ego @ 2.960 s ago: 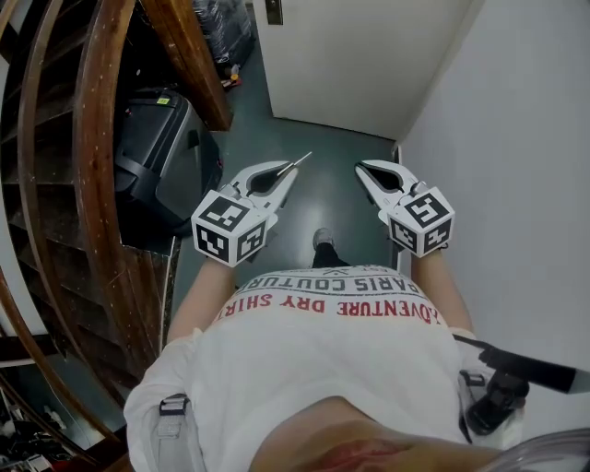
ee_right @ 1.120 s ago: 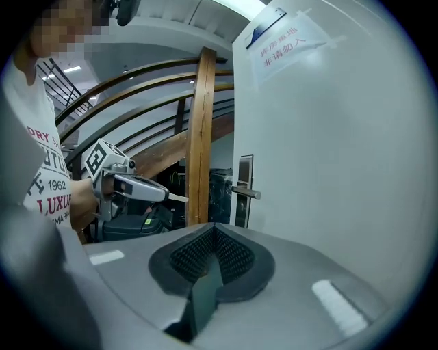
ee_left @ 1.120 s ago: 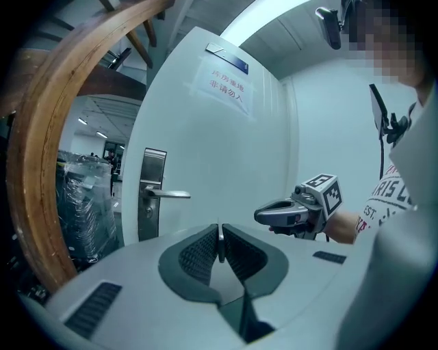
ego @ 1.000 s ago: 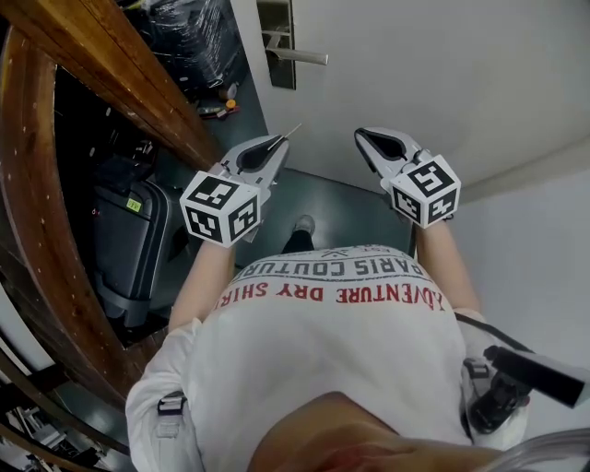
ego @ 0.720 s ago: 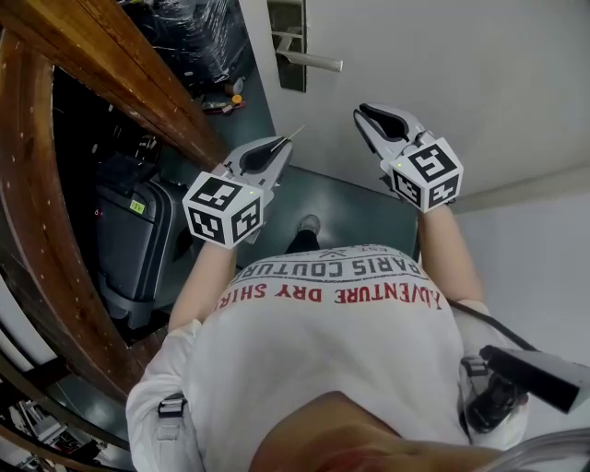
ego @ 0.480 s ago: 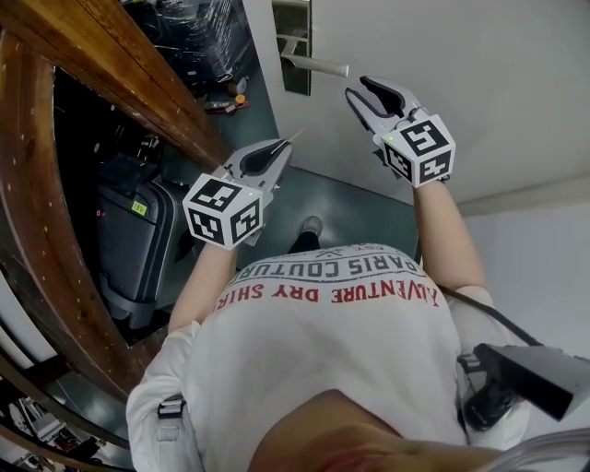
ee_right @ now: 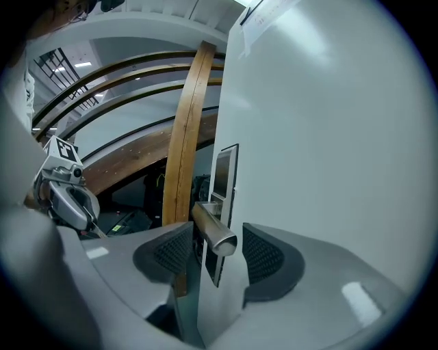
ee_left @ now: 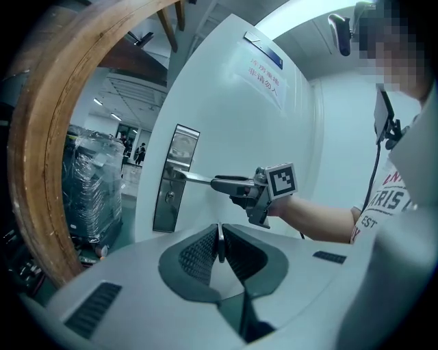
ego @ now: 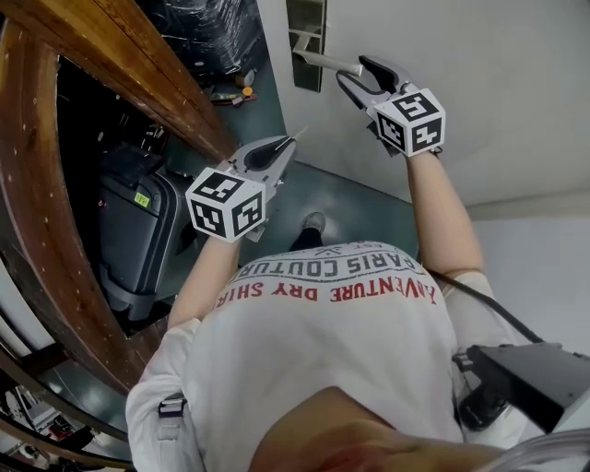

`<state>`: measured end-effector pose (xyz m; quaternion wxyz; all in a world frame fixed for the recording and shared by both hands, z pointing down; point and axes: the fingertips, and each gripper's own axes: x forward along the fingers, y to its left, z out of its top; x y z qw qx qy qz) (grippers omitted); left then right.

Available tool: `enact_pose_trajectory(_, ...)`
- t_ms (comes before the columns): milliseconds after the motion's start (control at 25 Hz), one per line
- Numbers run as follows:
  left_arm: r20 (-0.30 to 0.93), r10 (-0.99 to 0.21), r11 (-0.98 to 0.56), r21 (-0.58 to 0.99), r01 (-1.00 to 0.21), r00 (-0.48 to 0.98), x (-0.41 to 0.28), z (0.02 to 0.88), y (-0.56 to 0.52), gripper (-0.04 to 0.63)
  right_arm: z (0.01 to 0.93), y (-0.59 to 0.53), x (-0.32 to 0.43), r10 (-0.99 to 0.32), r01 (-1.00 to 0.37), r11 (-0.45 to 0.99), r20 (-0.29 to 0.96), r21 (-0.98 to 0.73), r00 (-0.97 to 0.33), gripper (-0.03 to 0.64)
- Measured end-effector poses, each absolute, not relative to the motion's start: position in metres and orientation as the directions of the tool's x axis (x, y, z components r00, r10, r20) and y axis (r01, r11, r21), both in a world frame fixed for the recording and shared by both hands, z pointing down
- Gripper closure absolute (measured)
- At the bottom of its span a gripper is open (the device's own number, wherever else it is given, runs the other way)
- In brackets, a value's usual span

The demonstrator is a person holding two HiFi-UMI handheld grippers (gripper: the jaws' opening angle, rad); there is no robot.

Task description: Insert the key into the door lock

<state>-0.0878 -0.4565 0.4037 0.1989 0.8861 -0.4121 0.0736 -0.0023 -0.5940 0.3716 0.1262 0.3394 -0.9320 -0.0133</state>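
Observation:
A white door (ego: 461, 83) carries a metal lock plate (ego: 307, 37) with a lever handle (ego: 318, 60). My right gripper (ego: 355, 74) reaches the handle's free end. Its jaws are opening, and the handle (ee_right: 213, 232) lies between the pads without touching them. My left gripper (ego: 284, 147) hangs lower and to the left, short of the door, shut on a thin metal key (ego: 297, 138). In the left gripper view the key (ee_left: 220, 240) stands edge-on between the pads, pointing toward the lock plate (ee_left: 176, 179) and the small keyhole (ee_left: 169, 197) below the handle.
A curved wooden stair beam (ego: 120, 55) runs close along the left. Under it stands a black suitcase (ego: 138, 221), and wrapped goods (ego: 212, 28) sit beyond. My foot (ego: 314, 222) is on the dark floor before the door. A white wall closes the right side.
My right gripper has travelled up and left to the door handle and gone from shut to open around its end. My left gripper with the key has shifted only slightly.

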Motion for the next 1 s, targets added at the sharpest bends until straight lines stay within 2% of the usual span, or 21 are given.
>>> enact_pose_trajectory(160,0.291,-0.702,-0.571,0.317,-0.757,0.650,-0.089,0.408,-0.462,0.574,0.376,-0.596,-0.003,-0.639,-0.633,0.766,0.229,0.111,-0.734,0.449)
enact_pose_trajectory(440,0.265,-0.701,-0.567,0.356,-0.743,0.662,-0.084,0.406,-0.475,0.574,0.377,-0.597,-0.002,-0.631,-0.625,0.773,0.229,0.106,-0.741,0.454)
enact_pose_trajectory(640,0.176,-0.739,-0.494,0.515,-0.701,0.650,-0.091,0.399,-0.505,0.574,0.376,-0.598,-0.002,-0.636,-0.633,0.768,0.220,0.097,-0.739,0.453)
enact_pose_trajectory(840,0.045,-0.807,-0.358,0.755,-0.550,0.588,-0.104,0.403,-0.548,0.574,0.377,-0.597,-0.002,-0.635,-0.632,0.769,0.218,0.093,-0.741,0.453)
enact_pose_trajectory(1000,-0.008,-0.853,-0.254,0.880,-0.402,0.522,-0.109,0.424,-0.578,0.574,0.378,-0.597,-0.003,-0.637,-0.635,0.767,0.220,0.088,-0.739,0.453)
